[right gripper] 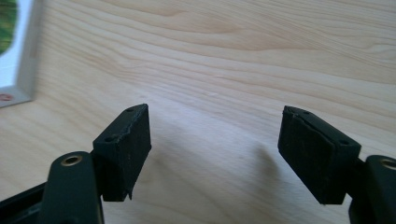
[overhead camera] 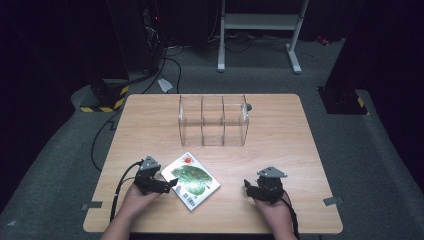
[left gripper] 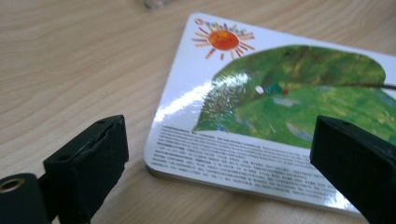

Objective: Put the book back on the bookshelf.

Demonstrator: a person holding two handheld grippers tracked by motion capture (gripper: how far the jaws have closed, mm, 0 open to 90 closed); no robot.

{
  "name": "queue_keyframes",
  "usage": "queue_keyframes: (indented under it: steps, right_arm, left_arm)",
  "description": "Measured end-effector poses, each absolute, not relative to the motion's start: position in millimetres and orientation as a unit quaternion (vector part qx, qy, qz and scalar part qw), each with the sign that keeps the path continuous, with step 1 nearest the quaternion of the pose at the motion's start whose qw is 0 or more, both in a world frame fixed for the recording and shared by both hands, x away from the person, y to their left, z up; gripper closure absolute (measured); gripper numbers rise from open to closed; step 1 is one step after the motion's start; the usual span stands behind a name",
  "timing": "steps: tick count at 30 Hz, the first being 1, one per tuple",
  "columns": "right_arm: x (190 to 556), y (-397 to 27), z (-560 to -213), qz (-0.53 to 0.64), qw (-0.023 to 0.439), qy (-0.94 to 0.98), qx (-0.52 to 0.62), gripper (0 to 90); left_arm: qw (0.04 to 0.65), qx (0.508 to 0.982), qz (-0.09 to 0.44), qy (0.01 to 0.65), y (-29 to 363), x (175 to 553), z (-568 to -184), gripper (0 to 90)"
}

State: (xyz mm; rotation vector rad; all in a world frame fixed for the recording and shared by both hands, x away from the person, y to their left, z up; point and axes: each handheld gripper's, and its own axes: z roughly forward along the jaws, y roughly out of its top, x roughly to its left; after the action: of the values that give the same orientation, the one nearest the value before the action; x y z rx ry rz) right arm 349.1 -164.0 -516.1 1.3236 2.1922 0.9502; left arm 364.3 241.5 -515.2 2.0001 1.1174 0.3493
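Observation:
A thin board book with a green leaf and an orange sun on its white cover lies flat on the wooden table, near the front. My left gripper sits just left of it, pointing at its edge. In the left gripper view the book lies ahead of the jaws, its near corner between them, and the left gripper is open, pads off the book. My right gripper rests to the book's right, apart from it. Its jaws stand open over bare wood, and the book's edge shows far left.
A clear plastic rack with three compartments stands upright at the middle back of the table. A white metal stand and black cables lie on the grey floor beyond. The person's hands come in from the front edge.

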Motion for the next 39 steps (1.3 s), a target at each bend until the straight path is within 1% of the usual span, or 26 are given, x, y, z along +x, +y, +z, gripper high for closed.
queue_keyframes:
  steps: [4, 9, 11, 14, 21, 24, 30, 37, 39]
  right_arm:
    - [343, -152, -517, 0.345, 0.187, 0.797, 0.459, 26.1]
    - [335, -135, -517, 0.354, 0.173, 0.812, 0.431, 32.3]
    - [333, -129, -517, 0.353, 0.172, 0.816, 0.423, 33.4]
    - [331, -123, -518, 0.355, 0.162, 0.821, 0.417, 34.1]
    - [324, -107, -520, 0.335, 0.176, 0.838, 0.394, 37.5]
    - [325, -105, -520, 0.334, 0.173, 0.842, 0.388, 36.6]
    - [325, -106, -520, 0.331, 0.185, 0.837, 0.394, 37.1]
    - [340, -125, -520, 0.322, 0.204, 0.816, 0.434, 39.2]
    - [343, -131, -519, 0.321, 0.204, 0.812, 0.443, 39.2]
  left_arm:
    - [0.39, 0.795, 0.144, 0.442, 239, 370, -518, 6.2]
    - [0.383, 0.802, 0.124, 0.441, 235, 373, -523, 9.3]
    - [0.386, 0.803, 0.118, 0.439, 234, 371, -523, 11.9]
    - [0.384, 0.805, 0.116, 0.437, 232, 369, -523, 11.5]
    - [0.384, 0.818, 0.1, 0.417, 221, 362, -522, 12.6]
    - [0.382, 0.824, 0.098, 0.407, 215, 360, -521, 13.0]
    - [0.382, 0.831, 0.089, 0.396, 209, 357, -521, 13.6]
    - [0.382, 0.845, 0.084, 0.364, 190, 352, -520, 14.1]
    - [0.383, 0.843, 0.083, 0.368, 186, 351, -520, 14.5]
